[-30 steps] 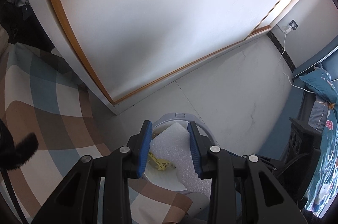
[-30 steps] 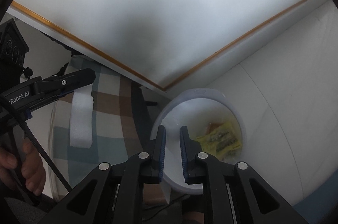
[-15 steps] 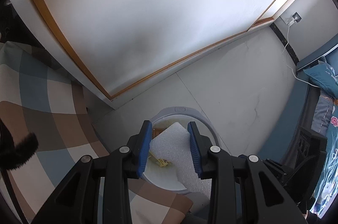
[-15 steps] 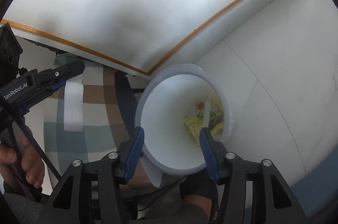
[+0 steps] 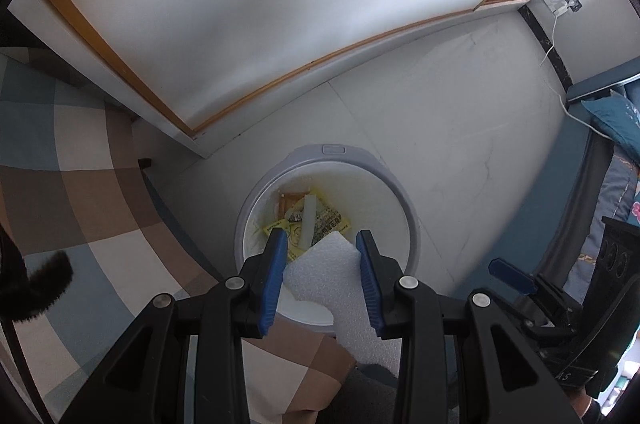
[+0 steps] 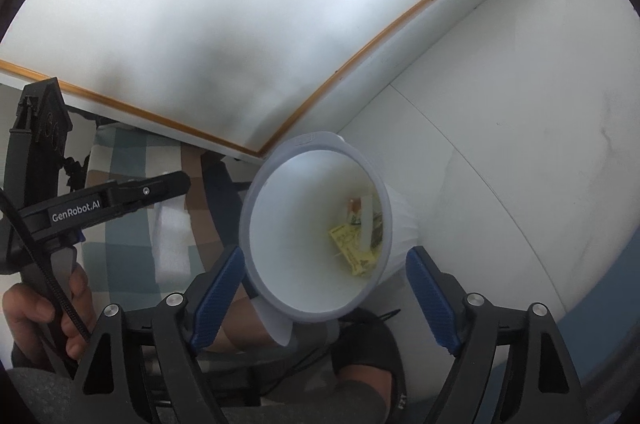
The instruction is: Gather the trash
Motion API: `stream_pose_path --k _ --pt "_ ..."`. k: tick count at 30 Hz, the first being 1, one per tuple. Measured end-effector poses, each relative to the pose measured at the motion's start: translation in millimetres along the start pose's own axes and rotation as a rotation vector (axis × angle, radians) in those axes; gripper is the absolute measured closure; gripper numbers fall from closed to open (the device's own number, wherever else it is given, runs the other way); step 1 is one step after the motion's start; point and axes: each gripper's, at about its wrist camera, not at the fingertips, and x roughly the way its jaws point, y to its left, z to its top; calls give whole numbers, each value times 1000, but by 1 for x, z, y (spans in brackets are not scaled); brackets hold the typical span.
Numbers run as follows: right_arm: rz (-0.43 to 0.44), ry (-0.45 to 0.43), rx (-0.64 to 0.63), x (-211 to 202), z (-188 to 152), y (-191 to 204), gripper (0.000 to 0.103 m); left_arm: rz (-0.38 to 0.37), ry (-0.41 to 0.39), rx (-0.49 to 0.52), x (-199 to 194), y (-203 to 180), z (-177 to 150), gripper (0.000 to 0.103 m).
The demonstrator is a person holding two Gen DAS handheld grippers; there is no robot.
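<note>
A round white trash bin stands on the floor beside the bed; it also shows in the right wrist view. Yellow wrappers and a white strip lie at its bottom. My left gripper is shut on a white foam sheet and holds it over the bin's near rim. My right gripper is open wide and empty, just above the bin's near rim. The left gripper and the foam sheet show at the left of the right wrist view.
A checked blanket covers the bed at the left. A white wall with a wooden trim runs behind the bin. A blue sofa with cushions stands at the right. A cable trails along the floor.
My right gripper has opened wide and a white strip now lies in the bin. My left gripper with the foam sheet has moved over the bin.
</note>
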Motion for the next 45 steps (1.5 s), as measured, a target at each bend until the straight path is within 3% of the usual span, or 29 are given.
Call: stream_pose_path --k 3,7,11,16,22,26,35,45 --pt "-3 11 21 -1 0 -4 20 55 25 -4 4 0 -3 72" --pt "-9 8 26 -4 -3 -4 19 45 53 -29 6 6 -6 69" --pt "-4 4 31 -7 -4 -2 17 52 66 -35 4 8 -8 54" --pt "3 3 27 -9 -5 3 17 50 53 -50 -3 12 -11 53" --pt "1 -16 -1 -17 -4 11 15 47 -29 -49 -22 13 -20 53" --pt "1 -24 -30 -20 -5 18 14 57 -76 -60 -32 16 -25 40" --pt "21 -38 -74 -32 -2 35 10 92 -205 -48 -55 22 -36 27" --pt "70 -65 -101 -56 0 53 1 79 -239 -55 -77 23 -44 27"
